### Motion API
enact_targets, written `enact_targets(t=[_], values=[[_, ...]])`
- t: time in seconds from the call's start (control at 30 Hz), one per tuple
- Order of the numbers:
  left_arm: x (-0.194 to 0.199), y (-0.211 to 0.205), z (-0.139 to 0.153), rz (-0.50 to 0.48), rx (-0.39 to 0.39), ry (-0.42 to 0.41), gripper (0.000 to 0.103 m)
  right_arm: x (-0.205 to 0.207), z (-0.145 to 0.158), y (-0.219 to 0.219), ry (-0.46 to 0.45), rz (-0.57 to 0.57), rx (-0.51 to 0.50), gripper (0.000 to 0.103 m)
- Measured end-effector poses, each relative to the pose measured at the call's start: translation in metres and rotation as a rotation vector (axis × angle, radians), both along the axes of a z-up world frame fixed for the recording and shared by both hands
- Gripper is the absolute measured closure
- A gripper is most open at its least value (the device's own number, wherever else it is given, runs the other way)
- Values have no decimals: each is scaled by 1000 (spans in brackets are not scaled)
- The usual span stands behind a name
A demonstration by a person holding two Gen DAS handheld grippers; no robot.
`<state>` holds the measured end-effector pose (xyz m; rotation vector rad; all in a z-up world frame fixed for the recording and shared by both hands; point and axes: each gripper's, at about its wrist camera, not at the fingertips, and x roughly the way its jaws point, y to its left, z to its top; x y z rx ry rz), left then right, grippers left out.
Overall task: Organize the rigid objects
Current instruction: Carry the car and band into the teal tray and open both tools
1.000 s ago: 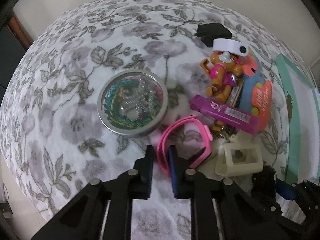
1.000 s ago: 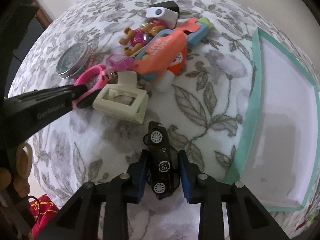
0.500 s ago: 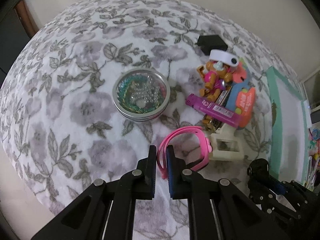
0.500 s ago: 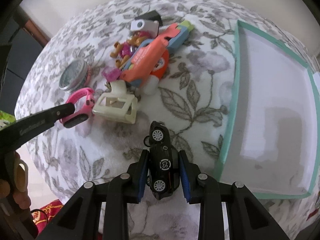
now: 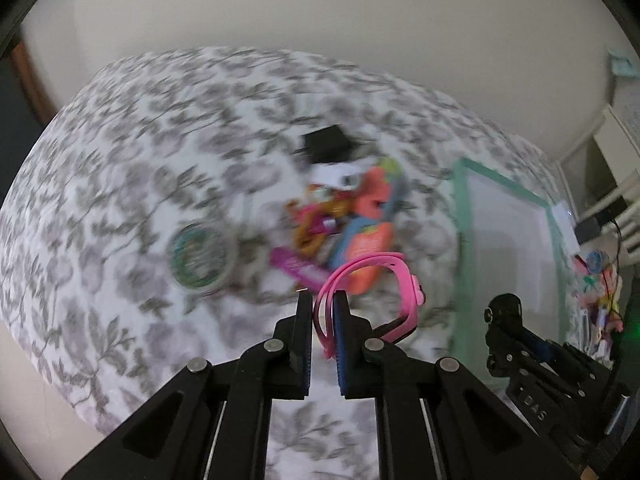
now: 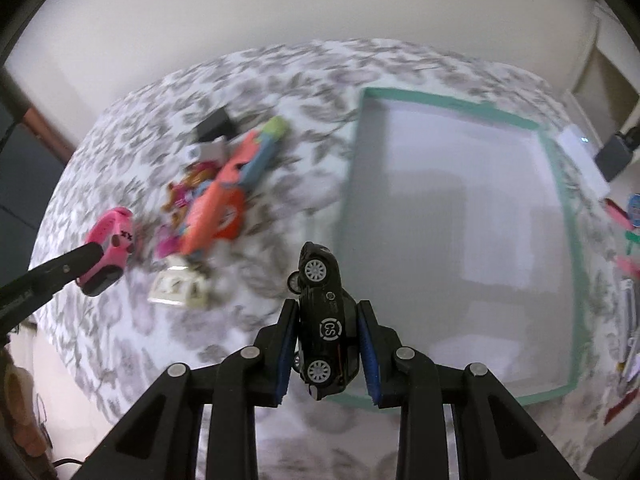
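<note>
The left gripper (image 5: 322, 300) is clamped on the strap of a pink watch (image 5: 376, 280), held up above the flowered desk (image 5: 120, 200). The right gripper (image 6: 328, 312) is closed on a black toy car (image 6: 324, 312), gripped by roof and underside with its wheels facing the camera, just at the near left edge of the green-rimmed tray (image 6: 560, 208). The remaining toys (image 6: 224, 200) lie heaped left of the tray, with a round tin (image 5: 200, 256) further left.

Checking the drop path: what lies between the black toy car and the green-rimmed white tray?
Right wrist view: only bare floral cloth between black toy car and green-rimmed white tray.
</note>
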<state>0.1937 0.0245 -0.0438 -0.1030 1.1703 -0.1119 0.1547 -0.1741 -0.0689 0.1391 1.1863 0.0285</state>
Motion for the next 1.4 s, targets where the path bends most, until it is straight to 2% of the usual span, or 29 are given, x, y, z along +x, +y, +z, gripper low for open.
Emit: enact_targets(t=[0.4, 0.7, 1.13, 1.4], values=[[36, -118, -11, -206, -13, 40, 93, 37, -18, -86, 45, -128, -58, 72], [74, -173, -28, -281, 17, 30, 93, 67, -29, -128, 74, -175, -78, 72], [106, -200, -77, -300, 21, 85, 93, 108, -47, -138, 85, -165, -104, 72], [111, -198, -83, -288, -5, 100, 93, 115, -51, -137, 91, -157, -109, 72]])
